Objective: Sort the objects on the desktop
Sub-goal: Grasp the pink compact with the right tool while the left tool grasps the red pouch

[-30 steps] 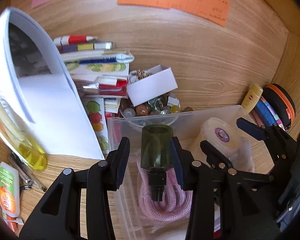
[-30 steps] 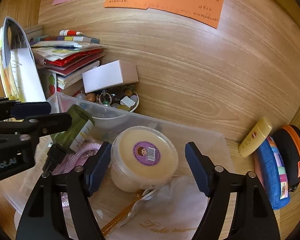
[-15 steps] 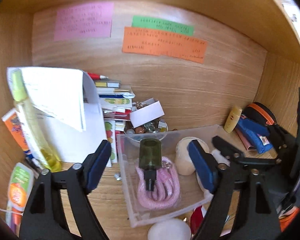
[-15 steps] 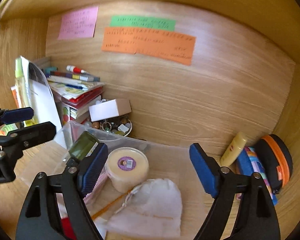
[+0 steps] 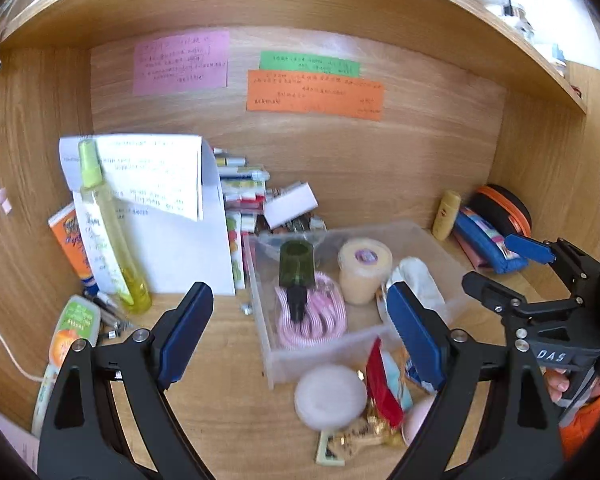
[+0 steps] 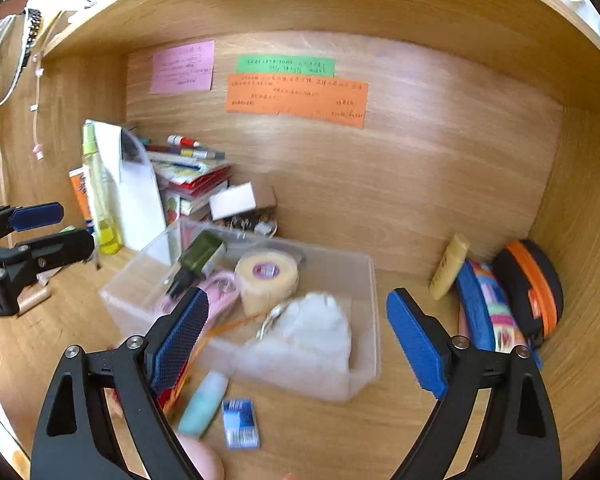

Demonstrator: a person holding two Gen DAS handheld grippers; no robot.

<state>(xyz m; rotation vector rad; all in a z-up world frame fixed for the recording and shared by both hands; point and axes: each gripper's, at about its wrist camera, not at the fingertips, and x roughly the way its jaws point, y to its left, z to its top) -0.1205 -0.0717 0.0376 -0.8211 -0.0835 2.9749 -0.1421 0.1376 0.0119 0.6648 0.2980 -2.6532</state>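
A clear plastic bin [image 5: 276, 354] sits on the wooden desk; it also shows in the right wrist view [image 6: 368, 280]. In it lie a dark green bottle [image 5: 296, 270] [image 6: 198, 258], a pink coiled cord [image 5: 320, 320], a round cream tub [image 5: 364, 268] [image 6: 266, 280] and a white pouch [image 6: 316, 332]. My left gripper [image 5: 300, 334] is open and empty, held back above the bin's front. My right gripper [image 6: 298, 342] is open and empty, held back over the bin's near side.
Loose items lie in front of the bin: a white round pad [image 5: 330, 396], red and gold packets [image 5: 380, 392], a teal tube [image 6: 202, 404], a blue packet [image 6: 240, 424]. Books and papers [image 5: 156, 216] stand left with a yellow spray bottle [image 5: 104, 232]. Pouches [image 6: 512, 300] lie right.
My left gripper has let go of the green bottle, which now lies in the bin on the pink cord. Both grippers have opened wide and pulled back from the bin.
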